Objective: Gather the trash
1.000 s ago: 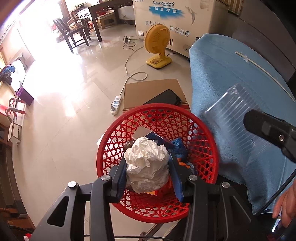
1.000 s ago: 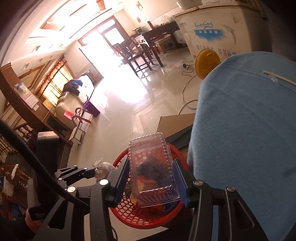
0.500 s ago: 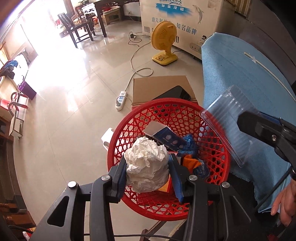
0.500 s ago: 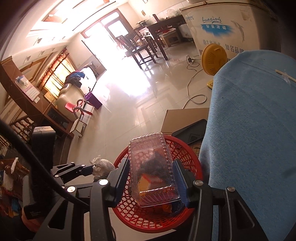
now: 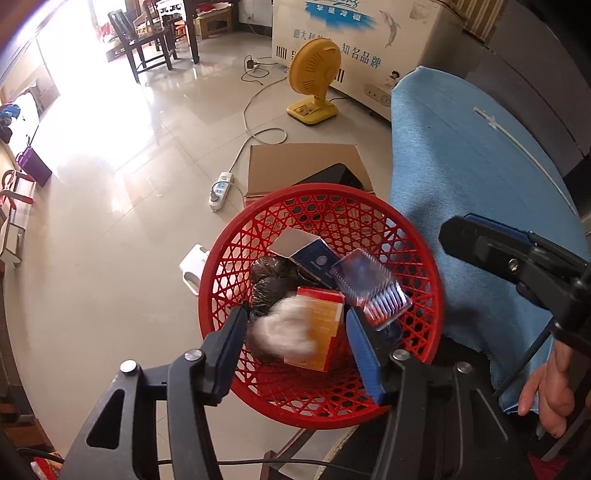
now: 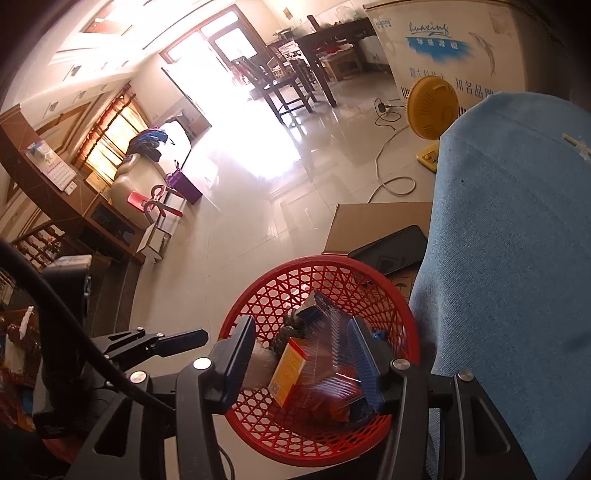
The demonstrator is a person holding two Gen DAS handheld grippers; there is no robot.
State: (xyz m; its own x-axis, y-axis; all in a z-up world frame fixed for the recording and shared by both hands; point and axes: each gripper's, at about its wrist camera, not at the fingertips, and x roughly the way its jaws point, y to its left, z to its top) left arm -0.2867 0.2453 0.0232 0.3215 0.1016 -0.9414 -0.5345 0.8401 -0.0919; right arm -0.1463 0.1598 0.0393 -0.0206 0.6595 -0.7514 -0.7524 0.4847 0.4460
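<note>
A red mesh basket (image 5: 221,254) (image 6: 321,259) stands on the floor under both grippers. My left gripper (image 5: 297,339) hangs over it with its jaws opening. A blurred white tissue wad (image 5: 284,328) is dropping between them, free of the pads. My right gripper (image 6: 301,363) (image 5: 517,258) is also opening. The clear plastic container (image 5: 369,291) (image 6: 332,380) has left it and is tumbling into the basket. An orange box (image 5: 325,314) (image 6: 288,369), a blue box (image 5: 314,256) and a dark bag (image 5: 269,280) lie inside.
A table under a blue cloth (image 5: 461,166) rises right of the basket. Behind the basket lies a cardboard box (image 5: 295,162) with a dark flat device on it. A power strip (image 5: 220,190), a yellow fan (image 5: 314,77) and a white freezer (image 5: 351,29) stand farther off. A person's hand (image 5: 546,387) shows at lower right.
Both grippers have opened. The tissue wad has slipped out of the left jaws, and the clear container has left the right jaws and dropped into the basket.
</note>
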